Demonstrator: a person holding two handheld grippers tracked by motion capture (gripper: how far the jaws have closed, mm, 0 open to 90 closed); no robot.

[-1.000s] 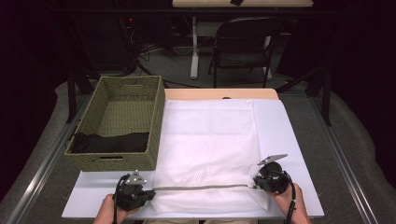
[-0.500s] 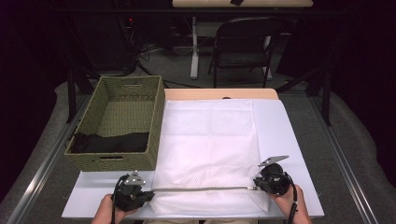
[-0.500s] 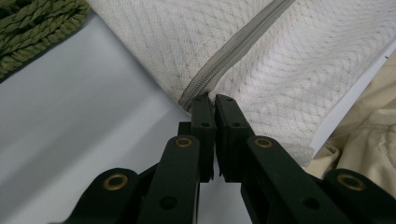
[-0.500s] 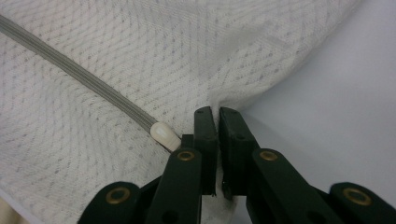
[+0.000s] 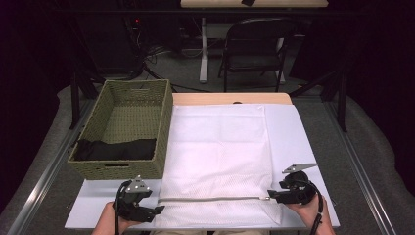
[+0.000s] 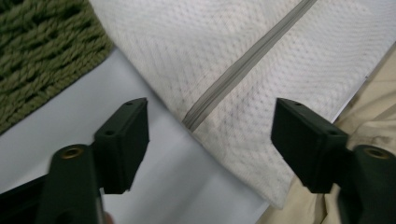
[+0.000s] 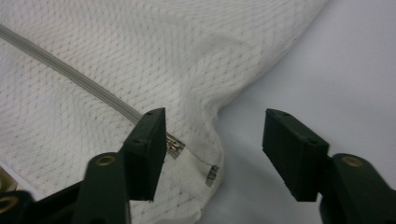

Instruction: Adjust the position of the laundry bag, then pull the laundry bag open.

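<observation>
Two grippers just opened, left gripper (image 5: 159, 209), right gripper (image 5: 270, 195), mesh bag (image 5: 218, 161) released

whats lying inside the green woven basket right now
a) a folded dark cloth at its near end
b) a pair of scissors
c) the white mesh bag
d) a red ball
a: the high view shows a dark cloth lying at the near end of the green woven basket, while the white mesh bag lies flat on the table beside it.
</observation>
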